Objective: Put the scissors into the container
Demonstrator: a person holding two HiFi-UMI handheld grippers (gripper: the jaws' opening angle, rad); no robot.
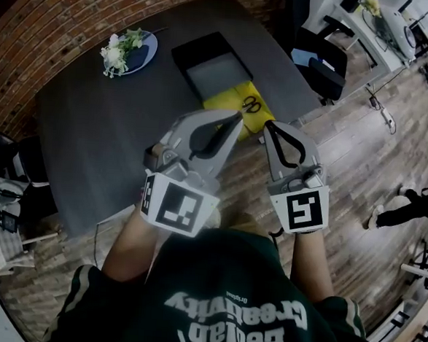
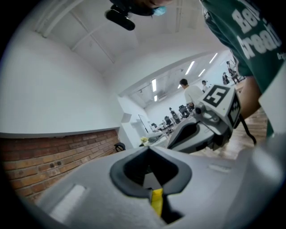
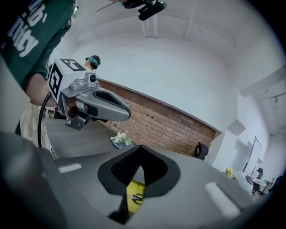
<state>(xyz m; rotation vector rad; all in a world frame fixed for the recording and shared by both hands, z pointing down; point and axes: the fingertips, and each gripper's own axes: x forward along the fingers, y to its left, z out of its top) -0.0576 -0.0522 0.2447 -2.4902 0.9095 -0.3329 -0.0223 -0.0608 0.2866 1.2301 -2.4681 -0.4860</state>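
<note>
1. Head view: A dark worktop (image 1: 93, 122) filled the upper left. On it stood a black container (image 1: 213, 77) with a grey floor, and nothing could be seen inside it. A yellow sheet (image 1: 230, 102) lay just beside the container's near corner. The scissors (image 1: 251, 103) lay flat on that sheet, outside the container. A plate of white flowers (image 1: 127, 51) sat well apart, toward the far left. The left tool (image 1: 238, 117) and the right tool (image 1: 268, 124) were held side by side above the worktop's near edge. Both had their jaws together and nothing in them, and their tips were near the sheet but clear of the scissors. A dark chair (image 1: 320, 61) stood on the wooden floor (image 1: 361, 155).

2. Left gripper view: The left tool (image 2: 151, 150) had its jaws pressed together and empty. A strip of yellow sheet (image 2: 156, 201) showed through the gap below them. The right tool (image 2: 170, 144) appeared just beyond, with a brick wall (image 2: 49, 156) to the left.

3. Right gripper view: The right tool (image 3: 140, 147) had its jaws together, gripping nothing. Through their hollow, the scissors (image 3: 136, 197) lay on the yellow sheet (image 3: 133, 187). The left tool (image 3: 128, 114) hung at upper left, above the flowers (image 3: 119, 139).
</note>
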